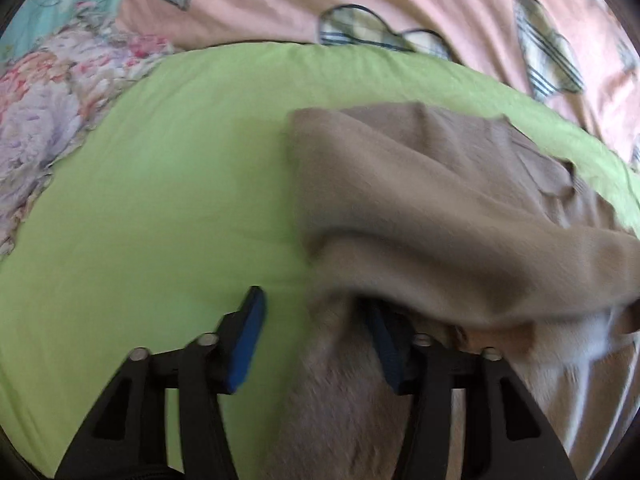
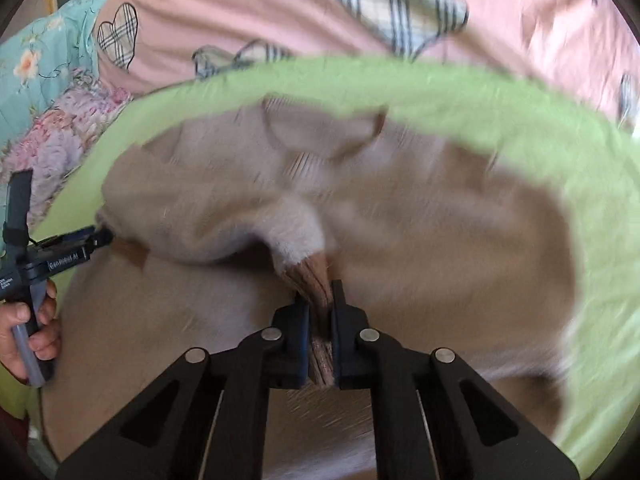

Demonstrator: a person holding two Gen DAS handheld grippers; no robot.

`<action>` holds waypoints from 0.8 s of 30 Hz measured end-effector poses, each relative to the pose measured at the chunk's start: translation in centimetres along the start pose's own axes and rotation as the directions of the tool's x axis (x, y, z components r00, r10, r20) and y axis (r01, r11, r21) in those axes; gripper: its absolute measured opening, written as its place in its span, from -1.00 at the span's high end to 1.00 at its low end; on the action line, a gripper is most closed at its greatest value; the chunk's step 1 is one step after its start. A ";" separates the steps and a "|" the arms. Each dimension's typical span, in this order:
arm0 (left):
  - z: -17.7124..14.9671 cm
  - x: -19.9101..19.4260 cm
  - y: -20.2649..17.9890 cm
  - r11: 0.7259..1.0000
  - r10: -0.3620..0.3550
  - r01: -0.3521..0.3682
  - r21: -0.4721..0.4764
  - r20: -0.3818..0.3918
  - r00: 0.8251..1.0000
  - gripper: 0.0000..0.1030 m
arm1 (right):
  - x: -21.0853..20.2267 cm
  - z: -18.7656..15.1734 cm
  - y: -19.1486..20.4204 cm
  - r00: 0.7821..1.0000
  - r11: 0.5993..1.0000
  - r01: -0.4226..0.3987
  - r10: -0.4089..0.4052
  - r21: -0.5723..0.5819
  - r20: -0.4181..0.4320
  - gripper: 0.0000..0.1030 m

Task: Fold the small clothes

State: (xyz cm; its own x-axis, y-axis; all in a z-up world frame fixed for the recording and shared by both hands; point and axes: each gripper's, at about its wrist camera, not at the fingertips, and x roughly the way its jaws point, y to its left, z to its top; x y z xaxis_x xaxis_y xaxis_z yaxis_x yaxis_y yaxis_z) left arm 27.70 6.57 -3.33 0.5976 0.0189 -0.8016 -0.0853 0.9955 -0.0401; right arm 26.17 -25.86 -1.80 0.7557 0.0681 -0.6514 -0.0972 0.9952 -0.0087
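A tan fleece garment (image 1: 432,200) lies on a green sheet (image 1: 160,200); it also fills the right wrist view (image 2: 420,220). My left gripper (image 1: 312,304) is open, its blue pads wide apart, with the garment's left edge draped over the right finger (image 1: 380,340). My right gripper (image 2: 320,304) is shut on the garment's ribbed brown cuff (image 2: 314,276), lifting the sleeve above the body of the garment. The left gripper shows in the right wrist view (image 2: 100,236) at the garment's left edge, held by a hand (image 2: 32,328).
A pink cover with plaid hearts (image 1: 400,0) lies behind the green sheet (image 2: 520,112). A floral blanket (image 1: 48,112) and a teal quilt (image 2: 44,60) sit at the left. Bare green sheet spreads left of the garment.
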 end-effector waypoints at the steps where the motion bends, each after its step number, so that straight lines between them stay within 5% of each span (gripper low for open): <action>1: 0.1 -0.1 0.6 0.999 -0.024 0.024 -0.041 0.004 1.000 0.09 | -1.9 0.9 -0.5 0.997 0.999 0.042 -0.041 -0.018 0.060 0.83; 3: 0.0 -0.4 1.3 0.992 -0.076 0.077 -0.102 0.016 0.997 0.09 | -4.6 1.7 -1.3 0.976 0.984 0.169 -0.159 -0.056 0.151 0.84; 7: -1.2 -0.8 0.4 0.993 -0.071 0.072 -0.094 0.016 0.997 0.29 | -2.3 0.1 -2.4 0.963 0.950 0.266 -0.254 -0.164 0.092 0.84; 17: -1.6 -0.8 1.5 0.985 -0.116 0.116 -0.130 0.007 0.993 0.30 | 1.3 -4.9 -2.9 0.968 0.944 0.239 -0.251 -0.228 -0.022 0.84; 24: -2.2 -1.2 3.2 0.976 -0.157 0.155 -0.155 -0.001 0.988 0.27 | -1.0 -6.0 -6.2 0.967 0.964 0.241 -0.248 -0.110 -0.057 0.49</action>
State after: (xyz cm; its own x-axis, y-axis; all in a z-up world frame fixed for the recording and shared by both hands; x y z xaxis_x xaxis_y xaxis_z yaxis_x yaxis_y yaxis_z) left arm 24.91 9.53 -3.79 0.6028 -0.1381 -0.7859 -0.1139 0.9600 -0.2560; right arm 22.15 -32.48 -5.69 0.7183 -0.1846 -0.6708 0.0169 0.9685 -0.2484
